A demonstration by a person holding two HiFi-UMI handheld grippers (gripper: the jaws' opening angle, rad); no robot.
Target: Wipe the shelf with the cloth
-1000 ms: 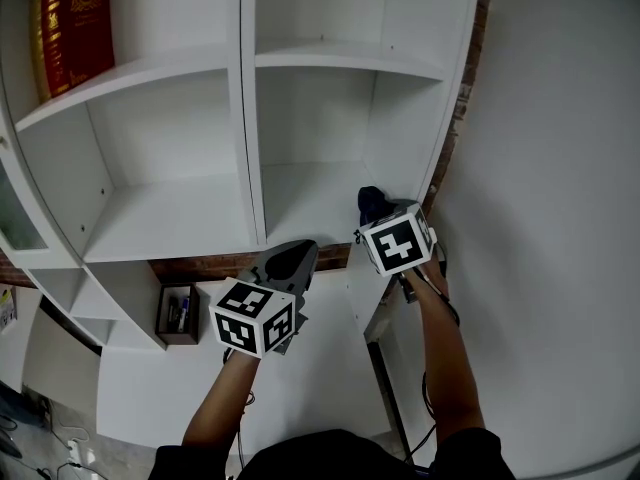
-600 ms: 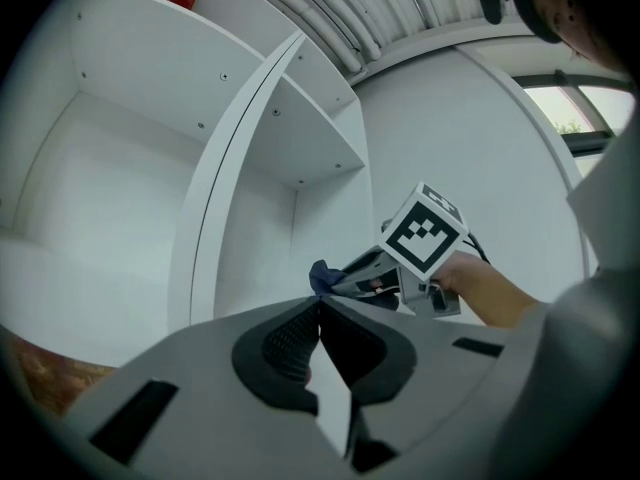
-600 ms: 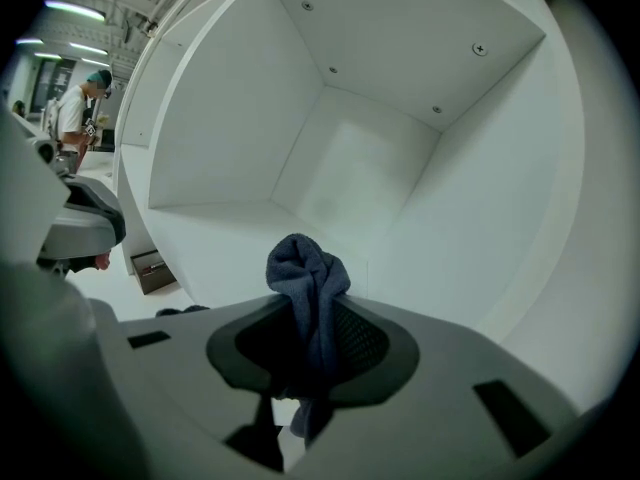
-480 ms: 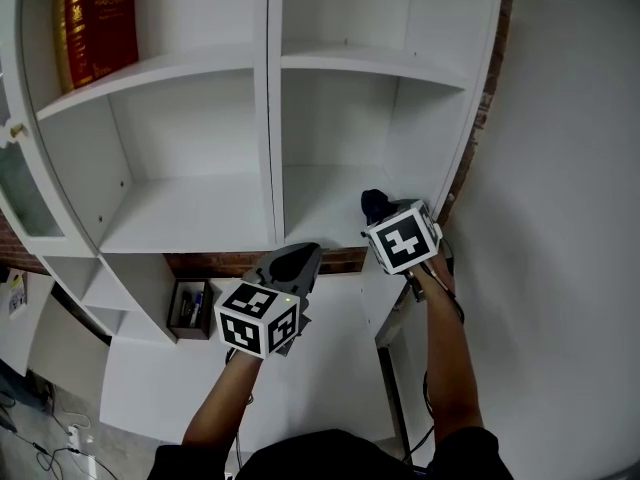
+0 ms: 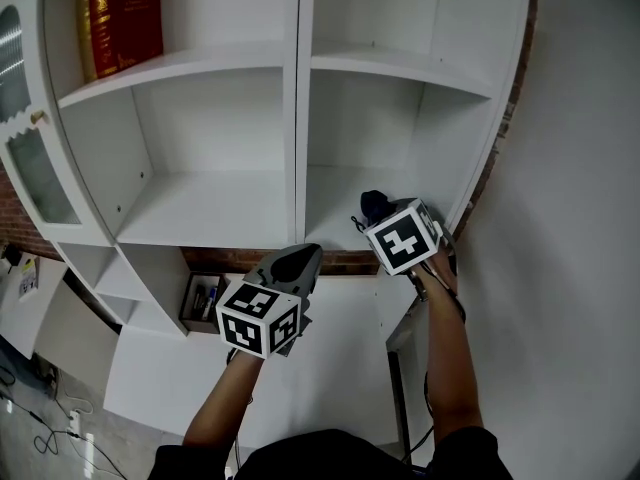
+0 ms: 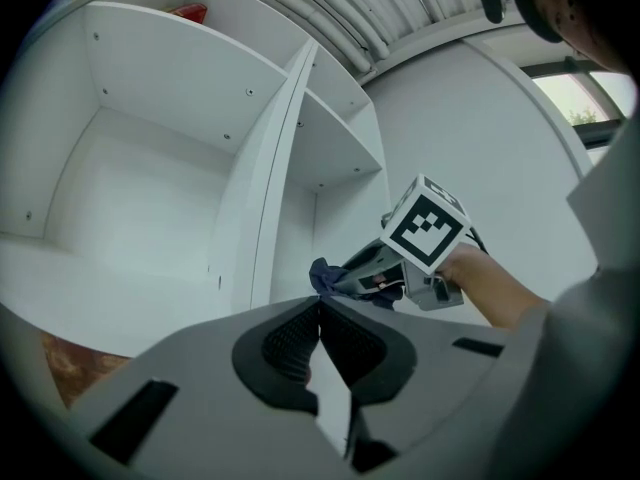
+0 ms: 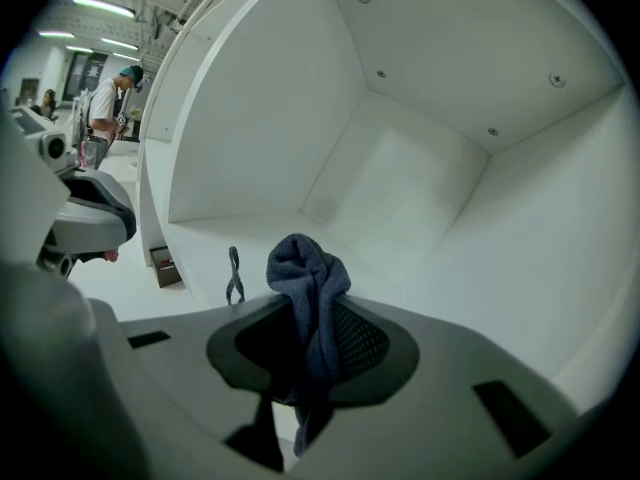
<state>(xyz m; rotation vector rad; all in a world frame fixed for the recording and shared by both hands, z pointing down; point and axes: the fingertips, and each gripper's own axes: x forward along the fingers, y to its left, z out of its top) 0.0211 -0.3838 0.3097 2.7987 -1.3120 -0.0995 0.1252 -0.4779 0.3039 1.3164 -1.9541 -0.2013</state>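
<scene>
There are two grippers, the left gripper (image 5: pixel 298 258) and the right gripper (image 5: pixel 378 213), one dark blue cloth (image 7: pixel 308 268), one white shelf unit (image 5: pixel 300 118), one small box of pens (image 5: pixel 203 301) and one small dark tool (image 7: pixel 234 275).

Ahead of the right tool (image 7: pixel 312 343), clamped on the cloth (image 7: pixel 305 268), the lower right shelf compartment (image 5: pixel 335 203) lies bare, hemmed by the upright divider (image 5: pixel 300 148) leftward, side wall (image 5: pixel 445 138) rightward, shelf board (image 5: pixel 400 65) overhead.
</scene>
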